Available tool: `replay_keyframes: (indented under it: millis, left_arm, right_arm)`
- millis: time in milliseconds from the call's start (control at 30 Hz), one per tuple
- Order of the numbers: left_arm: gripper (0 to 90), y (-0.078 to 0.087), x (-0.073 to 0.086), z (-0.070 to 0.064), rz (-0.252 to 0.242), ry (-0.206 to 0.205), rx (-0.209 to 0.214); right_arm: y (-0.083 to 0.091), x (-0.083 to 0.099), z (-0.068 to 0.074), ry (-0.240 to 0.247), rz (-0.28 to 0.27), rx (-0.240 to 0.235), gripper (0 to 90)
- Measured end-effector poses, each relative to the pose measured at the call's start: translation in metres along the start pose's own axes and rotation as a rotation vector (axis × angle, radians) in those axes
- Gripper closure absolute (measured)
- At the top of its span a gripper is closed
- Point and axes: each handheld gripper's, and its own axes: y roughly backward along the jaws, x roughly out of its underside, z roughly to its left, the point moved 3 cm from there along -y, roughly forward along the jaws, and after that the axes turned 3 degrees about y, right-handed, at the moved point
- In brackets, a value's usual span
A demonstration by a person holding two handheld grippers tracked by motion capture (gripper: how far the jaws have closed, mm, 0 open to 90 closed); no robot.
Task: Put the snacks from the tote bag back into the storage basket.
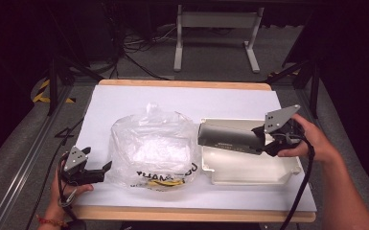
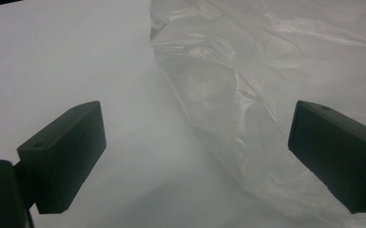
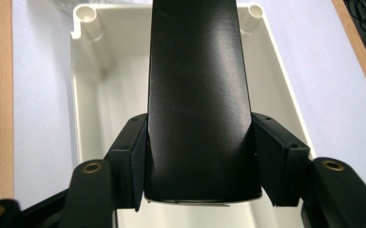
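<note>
High view has your left tool released beside the plastic bag on the surface. Your right tool grips a dark box, probably cardboard, over the white tray; lower it in next.

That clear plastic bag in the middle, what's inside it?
Through the plastic bag something yellow shows near its printed front edge, with a pale whitish mass above. The crinkled film blurs them, so what they are can't be told.
</note>
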Motion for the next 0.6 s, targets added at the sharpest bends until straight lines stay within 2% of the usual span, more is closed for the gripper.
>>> replay_keyframes:
  millis: [267, 600]
  left_arm:
    - [6.1, 0.000, 0.000, 0.000, 0.005, -0.002, -0.003]
    - [6.0, -0.001, 0.000, -0.001, 0.009, -0.006, -0.001]
  right_arm:
    - [0.005, 0.021, -0.001, -0.027, 0.030, -0.010, 43.2]
    - [-0.013, 0.032, -0.004, -0.022, 0.098, -0.070, 43.2]
